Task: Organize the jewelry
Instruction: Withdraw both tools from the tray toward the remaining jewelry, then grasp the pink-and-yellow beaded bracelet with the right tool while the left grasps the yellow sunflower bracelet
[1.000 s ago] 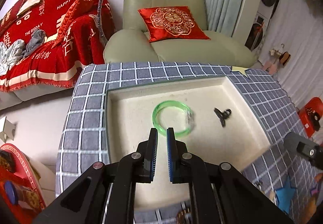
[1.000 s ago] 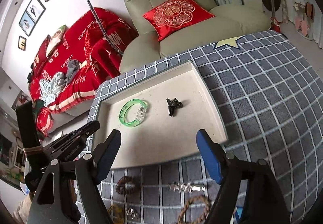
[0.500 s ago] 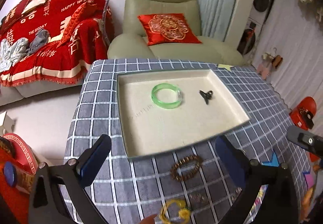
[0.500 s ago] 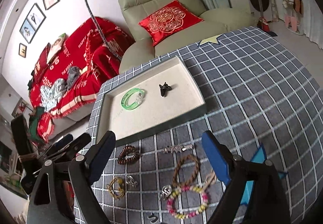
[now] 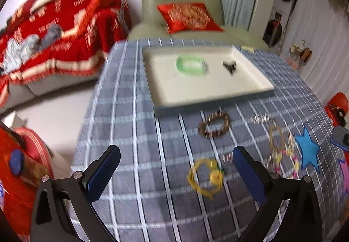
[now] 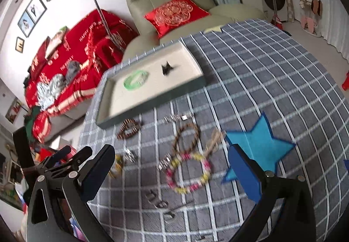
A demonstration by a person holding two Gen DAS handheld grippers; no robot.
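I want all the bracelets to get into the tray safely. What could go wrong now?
The pink-and-yellow bracelet lies touching the rope bracelet, so a grab by the open right gripper might snag both. The yellow bracelet looks thin and flat on the cloth; the open left gripper might pinch fabric instead. Both views are blurred, so aim may be off.

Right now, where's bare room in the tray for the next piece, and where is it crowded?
Free: the tray's near half, between the green bangle and the front wall, plus its left strip. Crowded: the cloth in front, from the brown bead bracelet to the pink-yellow bead bracelet beside the blue star.
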